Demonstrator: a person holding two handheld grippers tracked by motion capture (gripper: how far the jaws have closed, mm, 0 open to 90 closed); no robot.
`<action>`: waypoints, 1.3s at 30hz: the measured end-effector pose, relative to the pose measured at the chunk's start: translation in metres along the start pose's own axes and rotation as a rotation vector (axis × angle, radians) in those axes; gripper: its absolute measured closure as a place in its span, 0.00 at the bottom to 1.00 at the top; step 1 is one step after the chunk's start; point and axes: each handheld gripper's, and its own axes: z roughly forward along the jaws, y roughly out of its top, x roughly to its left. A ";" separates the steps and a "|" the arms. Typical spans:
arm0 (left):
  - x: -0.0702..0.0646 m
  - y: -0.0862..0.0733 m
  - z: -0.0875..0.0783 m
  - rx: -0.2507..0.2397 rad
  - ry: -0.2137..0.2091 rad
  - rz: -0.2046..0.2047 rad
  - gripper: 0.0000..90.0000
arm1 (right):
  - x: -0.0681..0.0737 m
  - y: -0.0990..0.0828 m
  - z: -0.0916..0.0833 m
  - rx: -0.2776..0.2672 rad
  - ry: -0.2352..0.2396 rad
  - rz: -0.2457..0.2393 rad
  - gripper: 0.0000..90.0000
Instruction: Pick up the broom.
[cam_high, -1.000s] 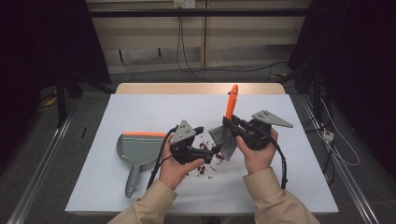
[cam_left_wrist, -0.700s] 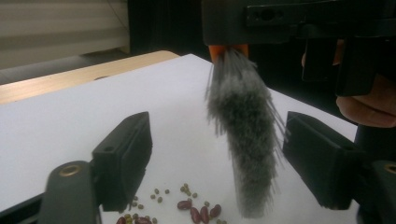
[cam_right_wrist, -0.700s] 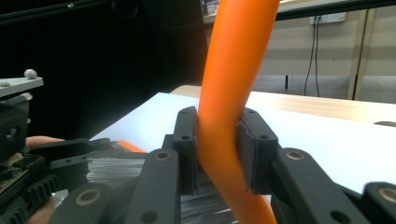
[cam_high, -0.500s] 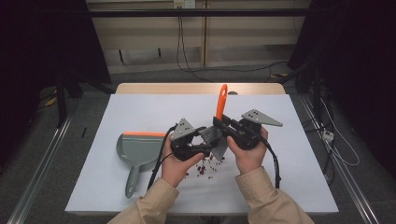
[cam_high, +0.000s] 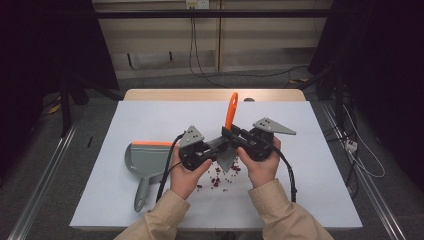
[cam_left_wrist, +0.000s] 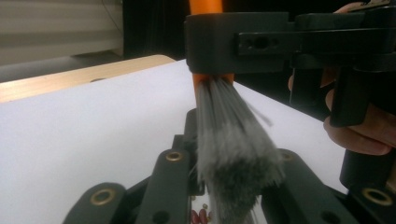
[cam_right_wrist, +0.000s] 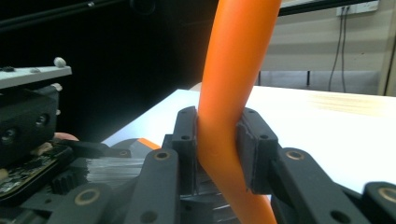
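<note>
A grey dustpan (cam_high: 150, 159) with an orange edge lies on the white table (cam_high: 310, 190).

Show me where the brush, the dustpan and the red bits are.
brush (cam_right_wrist: 231, 84), right gripper view, orange handle.
dustpan (cam_high: 150, 159), high view, grey scoop.
red bits (cam_high: 218, 182), high view, middle of the scatter.

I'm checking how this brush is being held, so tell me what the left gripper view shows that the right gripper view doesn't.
Left gripper view: the grey bristles sit between the left gripper's jaws, which have just been closing on them, with red bits on the table below. Right gripper view: the right gripper is shut on the orange handle, with a pad pressing on each side. Both: the white table under the work.
</note>
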 end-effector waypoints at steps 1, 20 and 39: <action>0.001 0.000 -0.001 -0.006 -0.003 0.001 0.88 | -0.001 0.000 0.000 0.004 0.010 -0.002 0.79; 0.014 0.003 -0.013 -0.013 -0.028 -0.017 0.94 | -0.032 -0.006 -0.012 -0.019 0.146 -0.079 0.31; 0.013 0.008 -0.016 -0.032 -0.046 -0.029 0.94 | -0.046 -0.034 -0.011 0.100 0.251 -0.150 0.26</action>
